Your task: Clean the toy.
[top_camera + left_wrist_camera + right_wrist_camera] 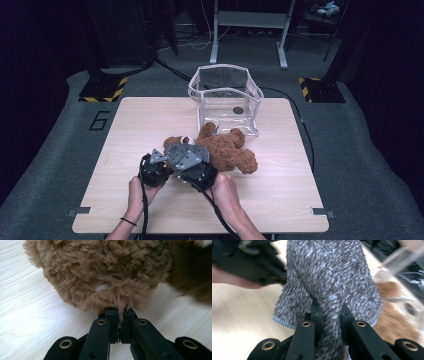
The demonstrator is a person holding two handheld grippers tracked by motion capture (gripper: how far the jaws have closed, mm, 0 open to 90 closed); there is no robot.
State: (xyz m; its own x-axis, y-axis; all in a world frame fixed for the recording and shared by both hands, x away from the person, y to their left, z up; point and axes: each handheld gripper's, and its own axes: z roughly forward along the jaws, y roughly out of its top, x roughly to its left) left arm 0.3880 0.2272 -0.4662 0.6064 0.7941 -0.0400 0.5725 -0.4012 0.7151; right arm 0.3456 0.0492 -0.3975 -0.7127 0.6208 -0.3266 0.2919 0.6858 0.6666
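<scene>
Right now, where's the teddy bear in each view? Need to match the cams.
High view: teddy bear lies mid-table, just in front of the clear bag, its left part under the two grippers.
Left gripper view: fills the top, brown fur pinched at the jaw tips.
Right gripper view: blurred brown patch at right, behind the grey knit cloth held in the jaws.
Shared landmark: the light wood table.

A pale wooden tabletop (140, 125) carries a brown teddy bear (227, 150) lying just beyond the left tool (167, 162), and a clear plastic bag (225, 97) standing farther beyond.
</scene>
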